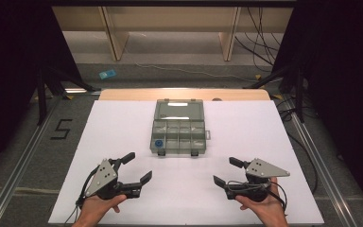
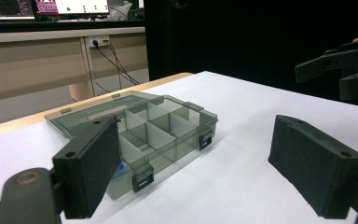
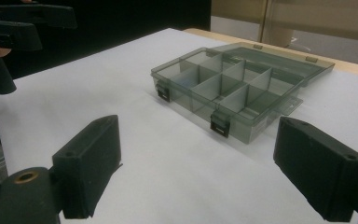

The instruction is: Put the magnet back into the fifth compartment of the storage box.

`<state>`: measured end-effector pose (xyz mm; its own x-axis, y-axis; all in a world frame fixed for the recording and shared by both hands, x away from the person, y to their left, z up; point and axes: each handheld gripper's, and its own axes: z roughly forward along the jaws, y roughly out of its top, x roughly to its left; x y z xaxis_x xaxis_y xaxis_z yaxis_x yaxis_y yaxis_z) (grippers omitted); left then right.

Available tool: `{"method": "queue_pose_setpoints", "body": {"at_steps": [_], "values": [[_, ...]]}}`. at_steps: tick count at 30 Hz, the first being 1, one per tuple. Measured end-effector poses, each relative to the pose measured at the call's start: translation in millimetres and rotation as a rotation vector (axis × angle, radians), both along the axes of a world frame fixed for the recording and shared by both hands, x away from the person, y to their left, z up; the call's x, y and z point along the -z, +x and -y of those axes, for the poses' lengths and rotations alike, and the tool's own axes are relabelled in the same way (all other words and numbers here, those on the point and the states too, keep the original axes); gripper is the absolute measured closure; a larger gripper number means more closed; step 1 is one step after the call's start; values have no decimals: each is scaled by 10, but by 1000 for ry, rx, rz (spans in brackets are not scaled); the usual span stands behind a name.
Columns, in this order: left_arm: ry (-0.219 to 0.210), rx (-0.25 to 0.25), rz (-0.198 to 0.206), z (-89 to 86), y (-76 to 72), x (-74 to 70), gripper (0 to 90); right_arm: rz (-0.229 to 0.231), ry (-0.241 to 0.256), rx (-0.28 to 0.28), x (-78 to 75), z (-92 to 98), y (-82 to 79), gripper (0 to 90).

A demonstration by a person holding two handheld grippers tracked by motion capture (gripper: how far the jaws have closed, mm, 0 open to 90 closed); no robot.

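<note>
Looking down on a white table, we see a clear grey plastic box with small compartments lying at the middle, a little toward the far side. Its lid is swung fully open and lies flat on the far side of the tray. Two dark latches sit on the near wall of the tray, facing us. A small blue thing rests in the near left compartment; we cannot tell what it is.

We hold the left gripper near the table's near edge, to the left of the box, and the right gripper to its right. Both stand with jaws spread wide and hold nothing. Neither touches the box.

The box lies ahead of both grippers and between them, farther from us. Its long axis, tray plus lid, runs from near to far. The left gripper looks slightly nearer the blue thing's corner, so we judge it better placed to reach in; the right one faces the near right corner.
</note>
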<state>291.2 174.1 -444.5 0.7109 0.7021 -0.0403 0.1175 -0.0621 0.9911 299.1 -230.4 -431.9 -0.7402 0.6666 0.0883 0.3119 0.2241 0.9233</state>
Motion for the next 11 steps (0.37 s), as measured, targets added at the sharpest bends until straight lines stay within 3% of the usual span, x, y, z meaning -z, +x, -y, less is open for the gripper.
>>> {"method": "queue_pose_setpoints", "body": {"at_steps": [11], "values": [[-1,-2,-2,-1,0,-1,159,0,5,-7,-4,5,4,158]]}}
